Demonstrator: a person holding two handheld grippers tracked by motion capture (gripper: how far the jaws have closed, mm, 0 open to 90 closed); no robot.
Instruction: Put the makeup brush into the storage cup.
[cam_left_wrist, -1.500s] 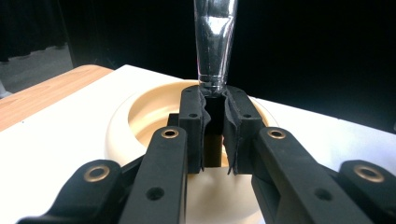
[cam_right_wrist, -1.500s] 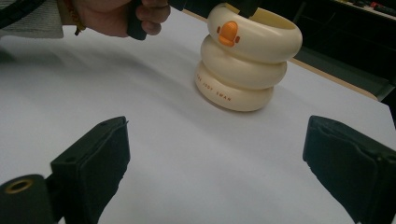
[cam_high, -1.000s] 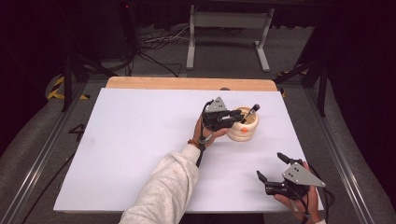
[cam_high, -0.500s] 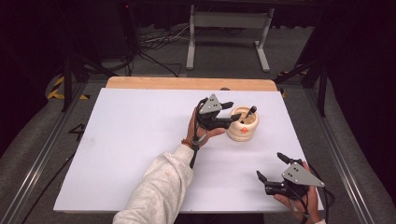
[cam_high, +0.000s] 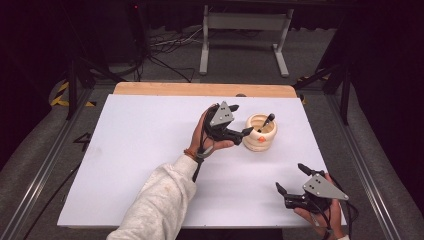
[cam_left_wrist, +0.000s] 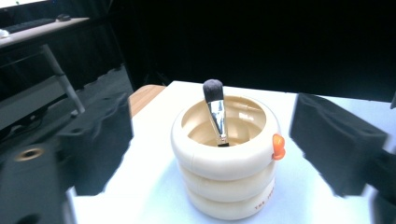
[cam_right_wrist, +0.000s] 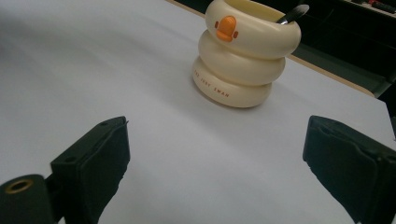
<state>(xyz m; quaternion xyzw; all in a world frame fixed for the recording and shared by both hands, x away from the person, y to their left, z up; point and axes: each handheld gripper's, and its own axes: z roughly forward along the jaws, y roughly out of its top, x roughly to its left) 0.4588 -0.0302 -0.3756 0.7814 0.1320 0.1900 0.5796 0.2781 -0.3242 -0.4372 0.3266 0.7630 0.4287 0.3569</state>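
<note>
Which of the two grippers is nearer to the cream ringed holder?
The left gripper, beside the cream ringed plastic holder that holds a makeup brush; the right gripper rests far off, near the table's front edge.

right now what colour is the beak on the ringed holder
Orange beak on the cream holder, clearest in the right gripper view.

The cream holder (cam_high: 260, 133) with its upright brush (cam_high: 266, 121) is the one obstacle on the desk (cam_high: 135, 150). The left tongs (cam_high: 242, 128) crowd its left side. White surface lies bare between it and the right tongs (cam_high: 291, 178).
</note>
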